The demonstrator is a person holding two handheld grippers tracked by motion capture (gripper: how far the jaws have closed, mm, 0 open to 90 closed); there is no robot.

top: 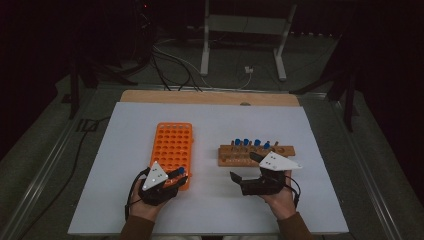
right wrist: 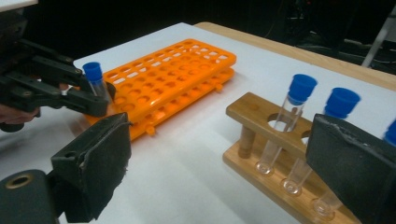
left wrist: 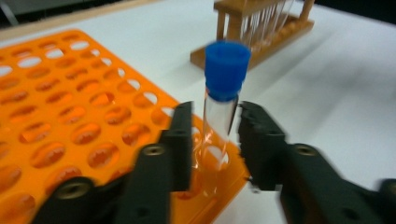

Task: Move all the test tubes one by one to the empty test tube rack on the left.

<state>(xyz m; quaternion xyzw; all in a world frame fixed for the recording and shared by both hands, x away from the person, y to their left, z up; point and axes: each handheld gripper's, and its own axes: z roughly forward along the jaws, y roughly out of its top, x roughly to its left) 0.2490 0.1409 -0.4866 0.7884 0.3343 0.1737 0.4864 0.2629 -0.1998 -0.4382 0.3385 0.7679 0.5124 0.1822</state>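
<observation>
Standing a capped tube in the orange rack, at its near corner by our left hand.

Our left claw (left wrist: 215, 135) is spread a little around the tube (left wrist: 220, 112), pads just off the glass; the tube sits upright in a corner hole of the rack (left wrist: 70, 121). Farther right, our right claw (right wrist: 219, 172) gapes wide with nothing in it, near the wooden stand (right wrist: 266, 140) holding more blue-capped tubes on the white counter (top: 310, 200).
</observation>
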